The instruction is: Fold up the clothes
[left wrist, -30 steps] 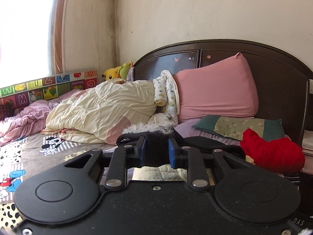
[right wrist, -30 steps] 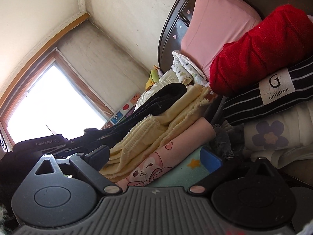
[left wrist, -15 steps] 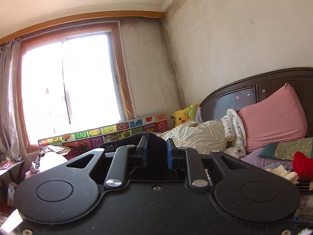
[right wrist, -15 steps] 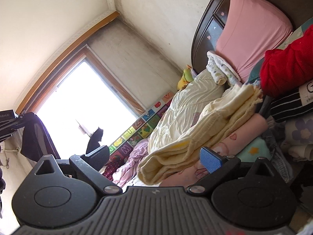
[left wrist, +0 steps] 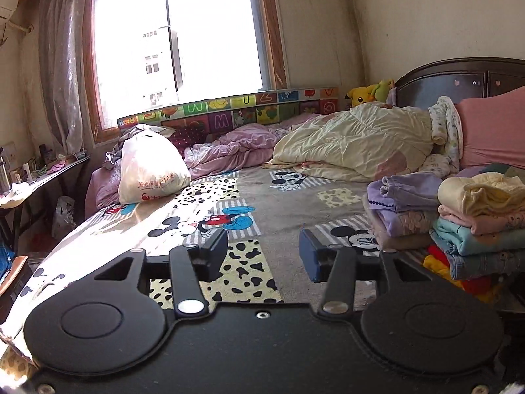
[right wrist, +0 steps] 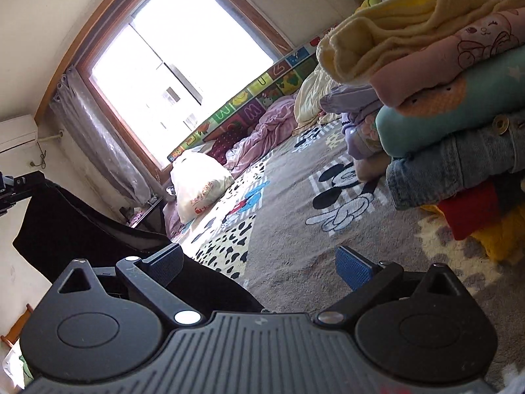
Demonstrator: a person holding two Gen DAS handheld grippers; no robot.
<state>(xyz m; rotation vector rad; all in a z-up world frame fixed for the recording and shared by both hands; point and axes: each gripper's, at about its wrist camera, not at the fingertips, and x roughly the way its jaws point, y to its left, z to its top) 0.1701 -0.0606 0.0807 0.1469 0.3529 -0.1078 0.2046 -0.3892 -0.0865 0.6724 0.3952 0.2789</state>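
A stack of folded clothes (left wrist: 479, 226) sits on the bed at the right, with a pale yellow garment (left wrist: 479, 193) on top; it also shows in the right wrist view (right wrist: 443, 75). A second folded pile with a lilac garment (left wrist: 403, 203) stands beside it. My left gripper (left wrist: 262, 252) is open and empty above the Mickey blanket (left wrist: 288, 210). My right gripper (right wrist: 259, 262) is open and empty, low over the blanket (right wrist: 288, 229), left of the stack. A black cloth (right wrist: 82, 226) hangs at the left of the right wrist view.
A full white plastic bag (left wrist: 147, 167) lies on the bed's far left. A crumpled cream duvet (left wrist: 354, 141), pink bedding (left wrist: 229, 151) and a pink pillow (left wrist: 492, 131) lie at the headboard. A desk (left wrist: 36, 180) stands left of the bed under the window.
My left gripper has opened and swung down over the blanket. The right gripper has drawn back from the stack and dropped low, still open.
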